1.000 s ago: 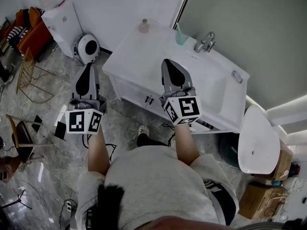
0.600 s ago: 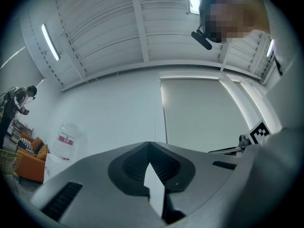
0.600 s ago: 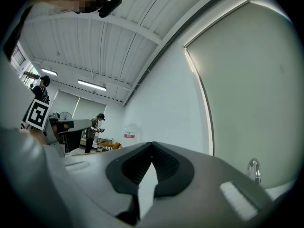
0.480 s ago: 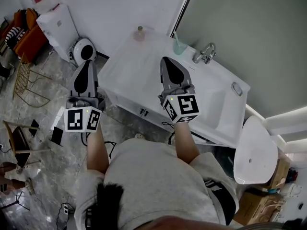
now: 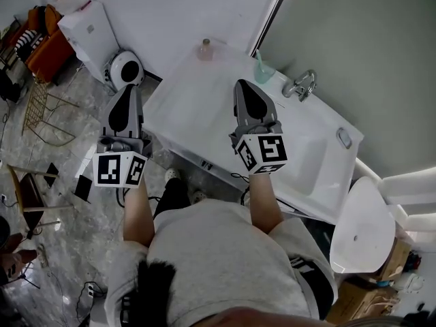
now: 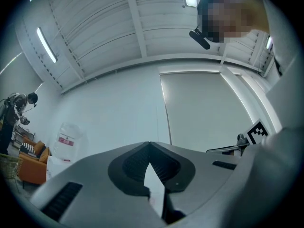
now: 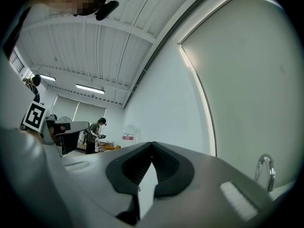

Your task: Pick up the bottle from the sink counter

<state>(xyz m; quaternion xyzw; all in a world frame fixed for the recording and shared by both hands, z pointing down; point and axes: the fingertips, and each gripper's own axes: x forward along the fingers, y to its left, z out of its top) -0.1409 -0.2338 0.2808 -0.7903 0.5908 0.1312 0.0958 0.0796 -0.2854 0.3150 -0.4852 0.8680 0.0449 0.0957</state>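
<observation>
In the head view, a small pinkish bottle [image 5: 205, 49] stands at the far left corner of the white sink counter [image 5: 197, 107], against the wall. My right gripper [image 5: 243, 84] hovers shut over the counter's middle, and the bottle lies beyond and to the left of its tip. My left gripper [image 5: 127, 89] is shut too and hangs over the floor, left of the counter. Neither gripper holds anything. The left gripper view shows the left gripper [image 6: 150, 144] against wall and ceiling only. The right gripper view shows the right gripper [image 7: 152, 144] and the faucet [image 7: 264, 170], but not the bottle.
A teal cup with a toothbrush [image 5: 263, 70] and a chrome faucet [image 5: 302, 86] stand behind the basin [image 5: 320, 152]. A toilet [image 5: 361, 227] is at the right. A water dispenser [image 5: 85, 26], a round white appliance [image 5: 125, 69] and a wire rack [image 5: 41, 111] stand at the left.
Both grippers have moved forward towards the wall, and the right one reaches further over the counter. Both have stayed shut and empty. The bottle has not moved.
</observation>
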